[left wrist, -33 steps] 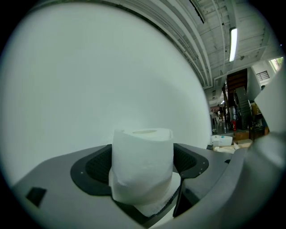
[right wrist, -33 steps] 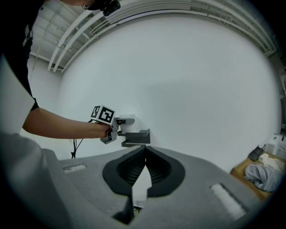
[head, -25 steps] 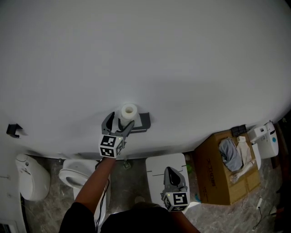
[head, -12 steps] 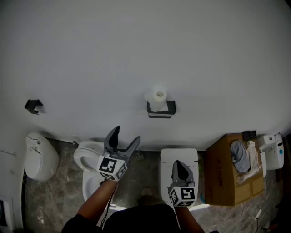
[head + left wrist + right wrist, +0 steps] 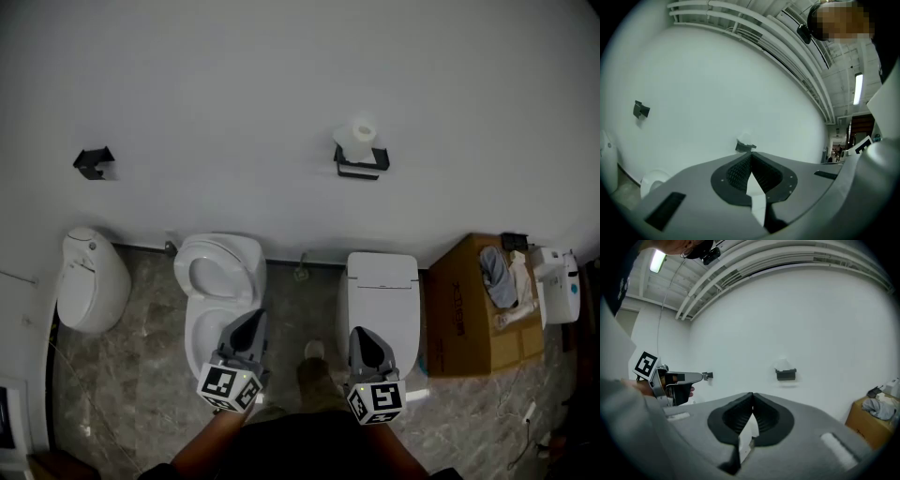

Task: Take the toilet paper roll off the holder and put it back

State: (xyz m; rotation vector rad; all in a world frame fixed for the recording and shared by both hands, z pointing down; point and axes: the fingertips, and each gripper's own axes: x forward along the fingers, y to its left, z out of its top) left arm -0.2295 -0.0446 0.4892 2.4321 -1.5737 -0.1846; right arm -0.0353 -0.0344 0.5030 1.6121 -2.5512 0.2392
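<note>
Seen from above, a bathroom with a plain white wall. The toilet paper roll stands upright on its dark holder, high on the wall; it appears to rest on top, though it is small in view. Both grippers are held low, well apart from it. The left gripper hangs over an open toilet; its jaws are closing and meet at the tips, with nothing between them. The right gripper is beside a closed-lid toilet, its jaws pressed together and empty. A cardboard box sits at the right, and a small black bracket is on the wall at the left.
</note>
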